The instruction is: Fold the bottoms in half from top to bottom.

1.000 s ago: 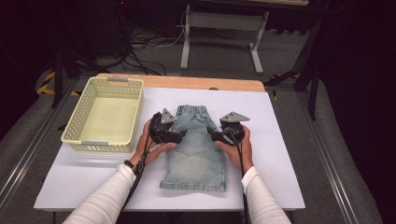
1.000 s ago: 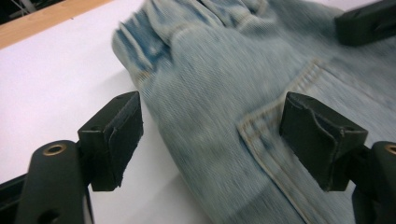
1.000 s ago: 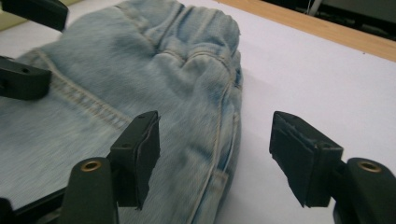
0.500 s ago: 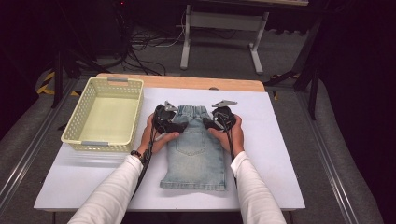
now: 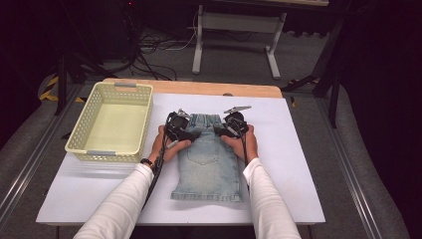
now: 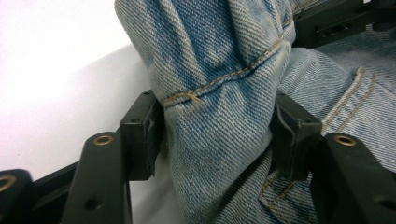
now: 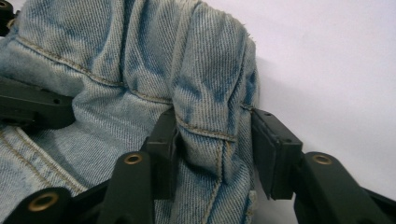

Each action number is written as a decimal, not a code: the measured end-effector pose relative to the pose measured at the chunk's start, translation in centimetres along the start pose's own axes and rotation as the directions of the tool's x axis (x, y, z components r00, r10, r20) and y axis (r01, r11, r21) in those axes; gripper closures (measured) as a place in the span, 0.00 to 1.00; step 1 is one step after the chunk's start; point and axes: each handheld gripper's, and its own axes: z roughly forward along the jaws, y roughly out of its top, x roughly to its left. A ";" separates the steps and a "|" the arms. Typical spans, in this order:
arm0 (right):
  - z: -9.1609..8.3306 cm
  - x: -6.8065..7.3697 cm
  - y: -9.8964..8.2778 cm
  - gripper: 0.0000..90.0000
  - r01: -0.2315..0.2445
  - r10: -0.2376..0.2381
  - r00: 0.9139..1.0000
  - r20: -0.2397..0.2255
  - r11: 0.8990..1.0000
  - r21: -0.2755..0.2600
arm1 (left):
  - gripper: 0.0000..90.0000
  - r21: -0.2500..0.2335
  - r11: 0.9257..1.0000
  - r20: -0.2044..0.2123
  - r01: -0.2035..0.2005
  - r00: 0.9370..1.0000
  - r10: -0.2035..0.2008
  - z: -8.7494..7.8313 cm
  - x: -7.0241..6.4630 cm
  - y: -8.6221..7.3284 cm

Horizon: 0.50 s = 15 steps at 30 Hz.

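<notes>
A pair of light blue denim shorts [image 5: 209, 167] lies flat on the white table top [image 5: 298, 174], waistband at the far end. My left gripper [image 5: 180, 130] is at the waistband's left corner and my right gripper [image 5: 230, 127] at its right corner. In the left gripper view, a bunched fold of denim [image 6: 219, 70] is squeezed between the two black jaws of the left gripper [image 6: 217, 128]. Along the right gripper [image 7: 212, 154], the side seam fold of the shorts [image 7: 210, 84] is pinched between its pads. Each gripper's view also catches the other's jaw across the fabric.
A pale yellow plastic basket [image 5: 144, 107] with nothing in it stands at the table's left, close to my left hand. Bare white surface lies right of the shorts and in front of them. A wooden strip [image 5: 199, 87] edges the far side.
Both hands moved forward from the middle of the shorts to the waistband corners, and the jaws now hold bunched denim there.
</notes>
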 end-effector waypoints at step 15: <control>-0.8 0.8 -0.1 0.83 0.049 -0.047 0.998 0.041 0.998 -0.045 | 0.77 -0.037 0.998 0.020 -0.041 0.999 0.042 -0.6 -0.6 0.3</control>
